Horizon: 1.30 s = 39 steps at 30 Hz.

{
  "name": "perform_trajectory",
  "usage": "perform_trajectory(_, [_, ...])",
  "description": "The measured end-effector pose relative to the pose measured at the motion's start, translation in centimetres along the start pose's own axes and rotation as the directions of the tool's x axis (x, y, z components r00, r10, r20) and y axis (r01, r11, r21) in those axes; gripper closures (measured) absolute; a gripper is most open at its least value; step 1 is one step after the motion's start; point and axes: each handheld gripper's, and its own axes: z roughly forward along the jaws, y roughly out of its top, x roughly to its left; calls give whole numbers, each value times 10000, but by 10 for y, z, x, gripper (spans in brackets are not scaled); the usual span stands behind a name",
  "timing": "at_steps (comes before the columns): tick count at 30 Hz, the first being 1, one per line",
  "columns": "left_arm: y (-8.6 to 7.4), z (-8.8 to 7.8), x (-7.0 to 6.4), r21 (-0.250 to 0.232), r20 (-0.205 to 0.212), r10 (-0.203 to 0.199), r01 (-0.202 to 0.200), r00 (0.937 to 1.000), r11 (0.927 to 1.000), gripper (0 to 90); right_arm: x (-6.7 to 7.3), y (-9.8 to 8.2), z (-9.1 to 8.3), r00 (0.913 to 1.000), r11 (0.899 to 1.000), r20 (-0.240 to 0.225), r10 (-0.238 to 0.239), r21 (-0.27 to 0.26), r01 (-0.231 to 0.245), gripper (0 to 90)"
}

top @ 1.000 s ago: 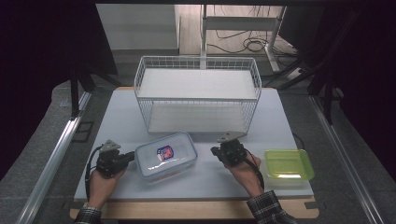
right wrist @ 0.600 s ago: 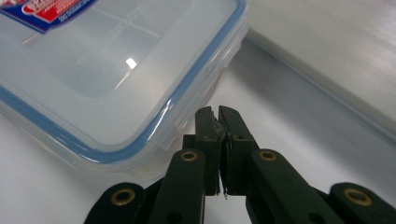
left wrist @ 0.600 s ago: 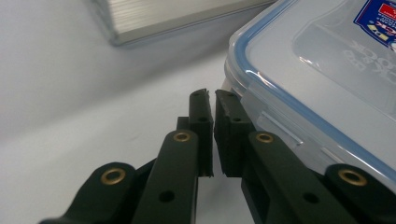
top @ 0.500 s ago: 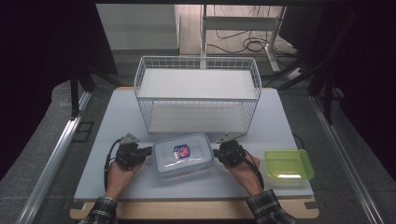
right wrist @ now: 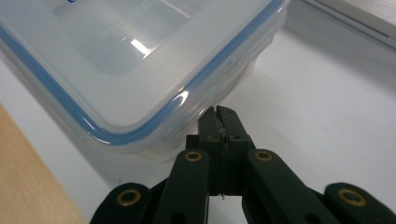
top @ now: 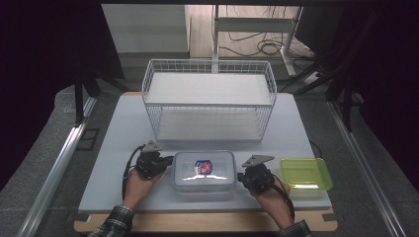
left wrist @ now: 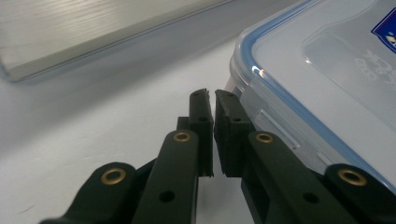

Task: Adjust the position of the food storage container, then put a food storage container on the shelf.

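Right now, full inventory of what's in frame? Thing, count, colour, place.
clear container: 1, clear with blue-rimmed lid and a red-and-blue label, front centre of the mat, between the two grippers
green container: 1, yellow-green, lidded, front right of the mat
wire basket: 1, white, back centre of the mat
mat: 1, white, on a wooden tabletop
left gripper: 1, black, jaws shut, at the clear container's left end
right gripper: 1, black, jaws shut, at the clear container's right end
hands: 2, plaid cuffs, bottom edge of the high view
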Motion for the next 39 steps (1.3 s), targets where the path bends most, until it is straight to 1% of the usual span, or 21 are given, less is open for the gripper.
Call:
perform_trajectory(2, [0, -2, 0, 126, -102, 159, -158, 9998, 9998, 799, -1, -2, -3, 9999, 9998, -67, 152, 134, -151, 876])
perform_trajectory(3, [-1, -9, 2, 235, -305, 262, -255, 9992, 9994, 717, -2, -3, -5, 9990, 9997, 445, -45, 243, 34, 825])
perform_trajectory(4, [-1, -9, 2, 235, -305, 262, -255, 9992, 9994, 675, -2, -3, -5, 9990, 9997, 445, -45, 243, 34, 825])
perform_trajectory(5, [-2, -13, 4, 274, -410, 216, -205, 9989, 9994, 675, -4, -3, -7, 9973, 9996, 723, -161, 262, 142, 798])
perform_trajectory(6, [-4, -17, 6, 293, -472, 141, -127, 9988, 9995, 630, -6, -4, -9, 9961, 9998, 876, -113, 192, 96, 759])
perform_trajectory(10, [-13, -33, 11, 152, -775, 55, -43, 9970, 9999, 411, -17, -7, -14, 9964, 9997, 823, 180, -167, -167, 612])
perform_trajectory(12, [-16, -39, 14, -9, -705, -58, 58, 9975, 10000, 328, -19, -7, -16, 9953, 9991, 930, 278, -356, -246, 540])
perform_trajectory(13, [-17, -43, 15, -101, -492, -236, 231, 9985, 9997, 291, -20, -7, -17, 9952, 9988, 937, 281, -430, -241, 508])
perform_trajectory(14, [-18, -45, 16, -136, -474, -330, 324, 9983, 9994, 249, -21, -7, -19, 9949, 9984, 971, 277, -508, -229, 469])
perform_trajectory(16, [-19, -51, 16, -305, -310, -528, 519, 9981, 9982, 202, -23, -7, -20, 9939, 9976, 1069, 255, -666, -184, 412])
perform_trajectory(18, [-20, -55, 15, -455, -83, -566, 562, 9984, 9974, 134, -26, -7, -21, 9940, 9955, 1042, 324, -920, -228, 325])
perform_trajectory(20, [-21, -58, 13, -512, 153, -490, 497, 9987, 9974, 110, -27, -7, -21, 9942, 9947, 1012, 357, -997, -255, 303])
perform_trajectory(24, [-21, -59, 7, -533, 181, 13, -4, 9998, 9986, 88, -28, -6, -25, 9962, 9892, 756, 443, -1425, -332, 230])
perform_trajectory(27, [-18, -60, 3, -631, 558, -80, 116, 9984, 9979, 84, -29, -3, -28, 9963, 9852, 425, 740, -1579, -665, 237])
perform_trajectory(29, [-14, -61, 0, -434, 773, -297, 332, 9966, 9985, 87, -28, 0, -28, 9946, 9832, 70, 1040, -1514, -1017, 247])
perform_trajectory(31, [-11, -63, -4, -348, 1066, -424, 463, 9934, 9983, 88, -27, 2, -28, 9921, 9807, -113, 1252, -1498, -1255, 274])
perform_trajectory(33, [-8, -63, -10, -201, 1274, -408, 437, 9910, 9988, 88, -25, 5, -27, 9918, 9827, -266, 1251, -1341, -1276, 300])
perform_trajectory(35, [-5, -61, -17, -97, 1380, -53, 67, 9904, 9999, 68, -21, 9, -26, 9928, 9851, -479, 1096, -1282, -1149, 318])
perform_trajectory(36, [-4, -59, -20, -107, 1450, 32, -16, 9894, 9999, 41, -19, 11, -25, 9930, 9866, -605, 1015, -1221, -1083, 317])
perform_trajectory(38, [-1, -53, -24, -5, 1643, -9, 10, 9864, 10000, 43, -14, 17, -23, 9937, 9895, -753, 825, -1122, -906, 294])
perform_trajectory(39, [0, -50, -26, 36, 1636, -27, 21, 9865, 10000, 46, -13, 19, -21, 9938, 9913, -851, 722, -1035, -809, 272])
